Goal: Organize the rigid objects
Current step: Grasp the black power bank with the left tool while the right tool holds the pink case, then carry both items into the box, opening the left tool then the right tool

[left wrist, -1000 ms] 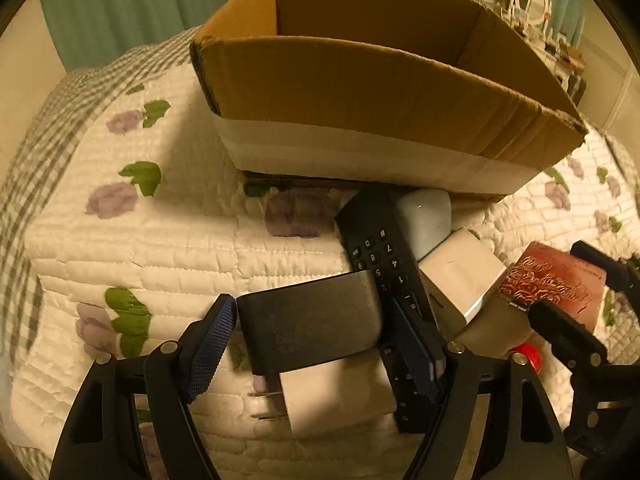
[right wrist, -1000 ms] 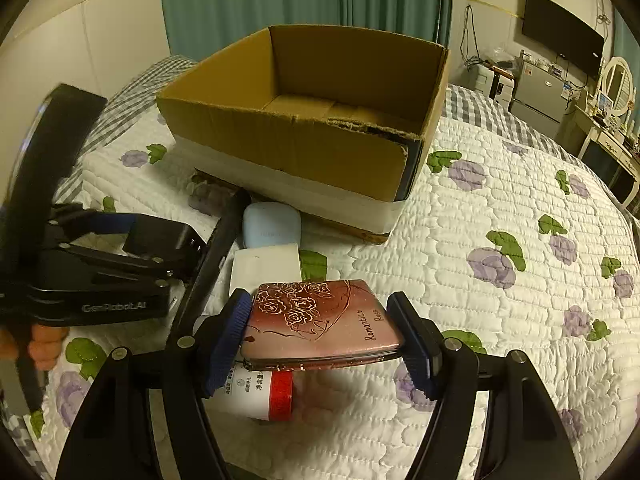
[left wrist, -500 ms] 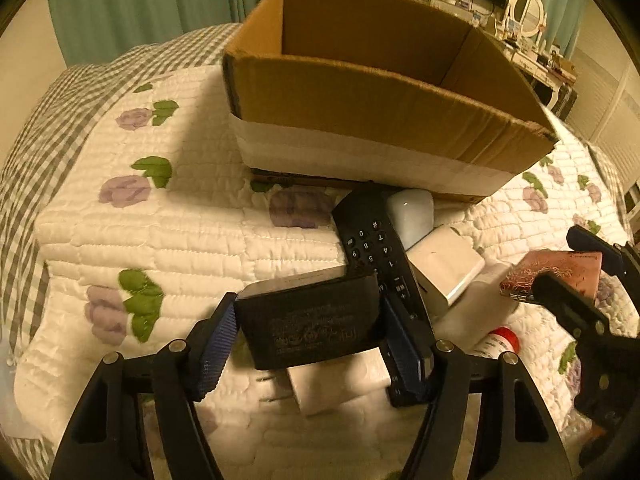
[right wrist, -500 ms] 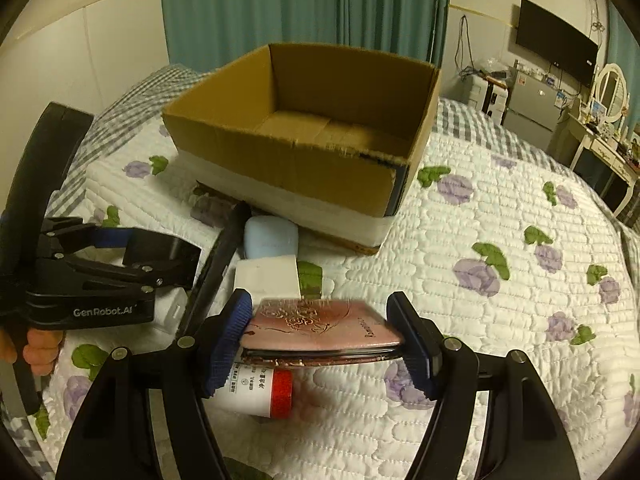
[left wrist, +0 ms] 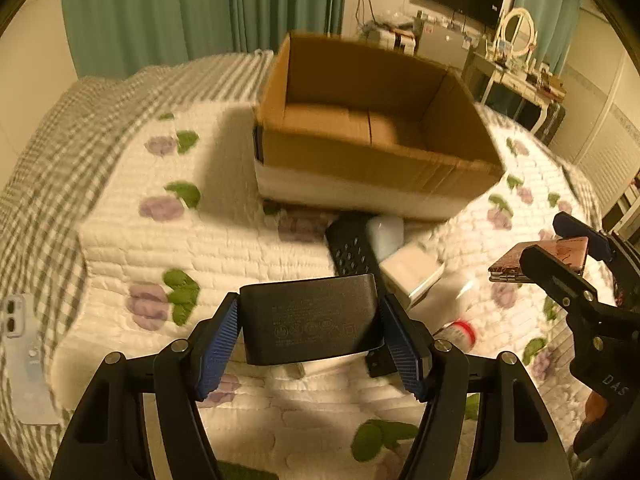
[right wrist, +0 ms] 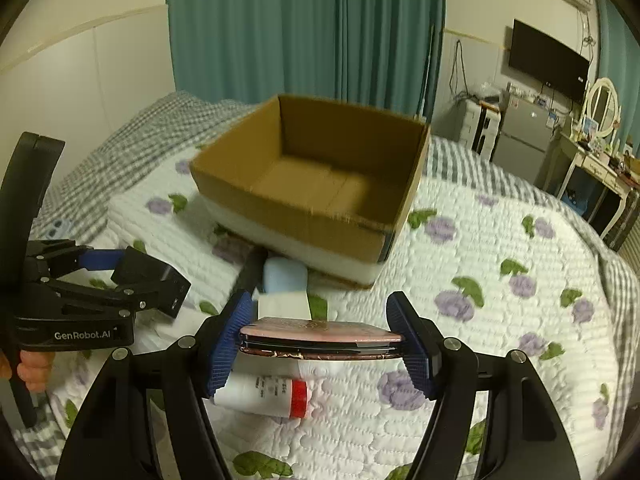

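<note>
Jaws of both grippers are closed on loads held above the bed: left gripper (left wrist: 310, 328) clamps a black power adapter (left wrist: 310, 322), right gripper (right wrist: 320, 340) a pink case (right wrist: 320, 338). We advise clearing the cardboard box (right wrist: 320, 224) rim before releasing inside.

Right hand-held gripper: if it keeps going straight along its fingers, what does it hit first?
Likely the cardboard box: its near wall lies dead ahead of the right hand-held gripper, which is shut on the pink case. The gripper looks raised above the items on the quilt, but depth is unclear.
</note>
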{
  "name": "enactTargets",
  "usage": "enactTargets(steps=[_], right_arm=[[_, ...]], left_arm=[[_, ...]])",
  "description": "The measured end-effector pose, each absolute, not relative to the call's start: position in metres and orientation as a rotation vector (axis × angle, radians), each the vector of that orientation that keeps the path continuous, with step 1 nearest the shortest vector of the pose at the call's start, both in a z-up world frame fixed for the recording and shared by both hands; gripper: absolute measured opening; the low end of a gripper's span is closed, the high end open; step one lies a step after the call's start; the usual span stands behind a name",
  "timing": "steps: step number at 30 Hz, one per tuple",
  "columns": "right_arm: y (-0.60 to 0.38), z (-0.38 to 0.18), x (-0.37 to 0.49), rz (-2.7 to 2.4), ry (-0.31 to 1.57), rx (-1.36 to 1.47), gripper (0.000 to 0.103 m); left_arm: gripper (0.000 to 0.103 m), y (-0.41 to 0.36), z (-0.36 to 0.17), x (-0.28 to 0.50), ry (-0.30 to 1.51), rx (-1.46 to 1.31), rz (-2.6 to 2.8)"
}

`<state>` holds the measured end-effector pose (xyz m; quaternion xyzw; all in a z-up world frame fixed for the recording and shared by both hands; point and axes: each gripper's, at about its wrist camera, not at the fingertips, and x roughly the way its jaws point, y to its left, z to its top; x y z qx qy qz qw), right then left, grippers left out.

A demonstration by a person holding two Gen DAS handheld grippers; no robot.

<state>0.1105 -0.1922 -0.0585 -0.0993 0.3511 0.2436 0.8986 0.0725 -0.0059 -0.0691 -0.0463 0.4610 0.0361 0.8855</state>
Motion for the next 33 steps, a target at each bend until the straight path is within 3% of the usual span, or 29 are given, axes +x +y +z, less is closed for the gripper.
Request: enactTargets(steps=[10, 15, 30, 32, 33], right_arm=[[-0.182, 0.006, 0.126, 0.519, 0.602, -0.233, 0.070], [-0.174, 0.032, 0.160, 0.528, 0.540, -0.239, 0.070], [-0.169, 0.003, 0.267, 0.467, 0.550, -0.171, 0.070], [-0.168, -0.004, 0.272, 0.470, 0.561, -0.171, 0.070], [-0.168, -0.007, 0.275, 0.470, 0.567, -0.171, 0.070]], left_arm=[[0.070, -0.009, 0.023, 0.090, 0.773, -0.089, 0.025], [0.069, -0.012, 0.040, 0.134, 0.725, -0.041, 0.028], [0.068, -0.014, -0.024, 0.253, 0.773, 0.012, -0.023], [0.053, -0.015, -0.031, 0.258, 0.750, 0.024, -0.021], [0.052, -0.015, -0.031, 0.259, 0.744, 0.028, -0.026]])
